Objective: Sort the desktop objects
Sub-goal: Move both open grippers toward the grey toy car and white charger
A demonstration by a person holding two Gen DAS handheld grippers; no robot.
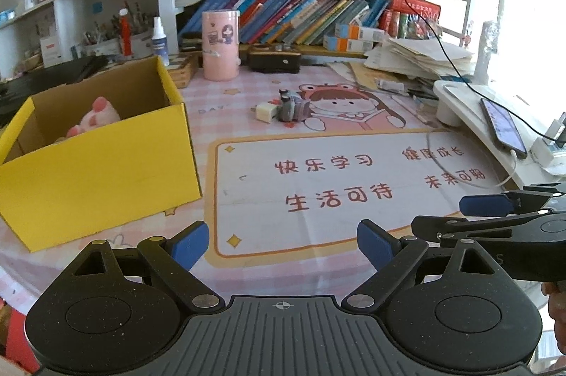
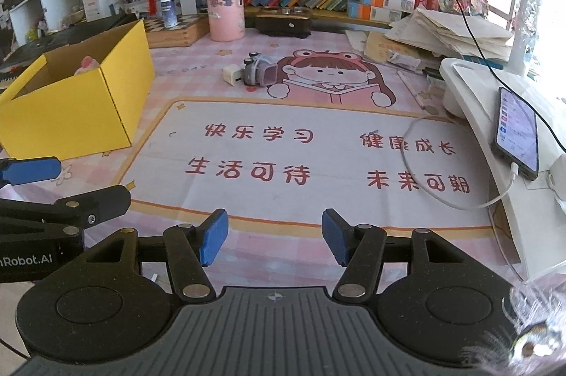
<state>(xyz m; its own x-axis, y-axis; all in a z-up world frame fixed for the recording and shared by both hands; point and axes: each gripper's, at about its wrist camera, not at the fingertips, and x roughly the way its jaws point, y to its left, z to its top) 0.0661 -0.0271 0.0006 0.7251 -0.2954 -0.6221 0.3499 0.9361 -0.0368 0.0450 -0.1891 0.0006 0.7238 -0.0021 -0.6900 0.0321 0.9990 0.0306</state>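
Desk mat [image 2: 332, 156] reads 快乐学习, 生活可待; left gripper [image 2: 32, 185] body marked "nRobot.AI"

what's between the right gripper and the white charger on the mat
Nothing solid: only bare desk mat with red printed characters lies between the right gripper and the charger, shown in the right wrist view.

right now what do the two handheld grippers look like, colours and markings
Both match: the left gripper and right gripper have speckled black linkage arms with silver pivot pins, round black discs on each side, a ribbed grey centre plate with a small crosshair mark, and blue pads on the fingers. White lettering ending "Robot.AI" shows on the left one's side.
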